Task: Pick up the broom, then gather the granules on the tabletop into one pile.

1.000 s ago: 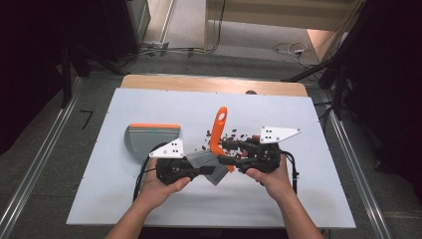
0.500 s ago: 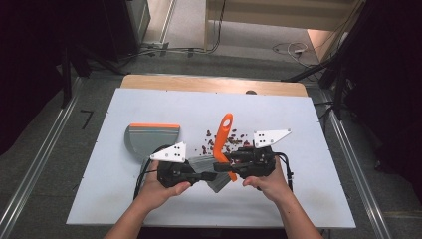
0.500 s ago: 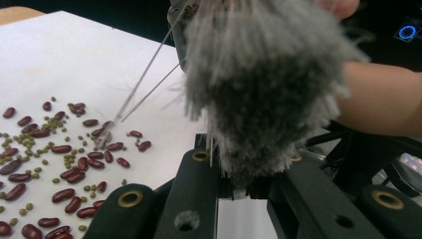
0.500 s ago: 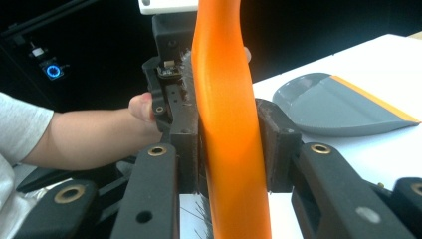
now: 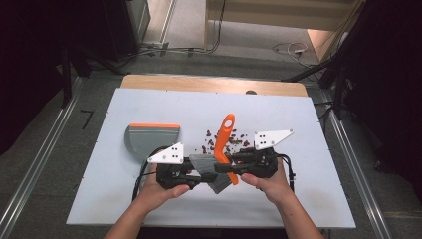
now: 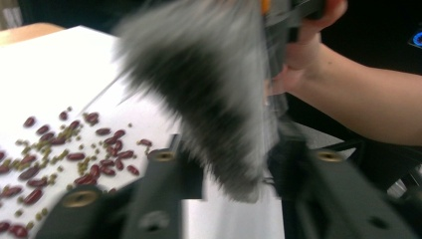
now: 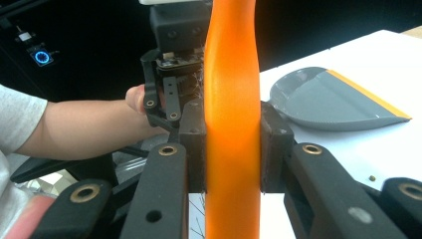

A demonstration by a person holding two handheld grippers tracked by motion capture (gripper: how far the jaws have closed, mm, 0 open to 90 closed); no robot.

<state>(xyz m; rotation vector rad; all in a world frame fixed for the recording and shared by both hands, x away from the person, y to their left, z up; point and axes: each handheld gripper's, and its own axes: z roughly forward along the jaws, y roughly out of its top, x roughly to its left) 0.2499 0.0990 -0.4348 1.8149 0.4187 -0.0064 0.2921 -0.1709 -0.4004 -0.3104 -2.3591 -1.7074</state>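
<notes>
Orange: one brush (image 5: 223, 144), one dustpan (image 5: 152, 139).

One brush (image 5: 222, 149), one dustpan (image 5: 151, 139), two grippers (image 5: 199, 172) (image 5: 238, 167) — beans (image 5: 211, 142) too many to count

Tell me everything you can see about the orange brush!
The brush has a smooth, shiny orange handle that looks like plastic and a head of soft grey bristles. It is held above the white table, handle pointing away from the person, bristles nearer them. The right gripper is clamped on the handle, a pad pressed against each side. The bristles sit between the jaws of the left gripper, which have just been opening. Red beans lie on the table beside it.
</notes>
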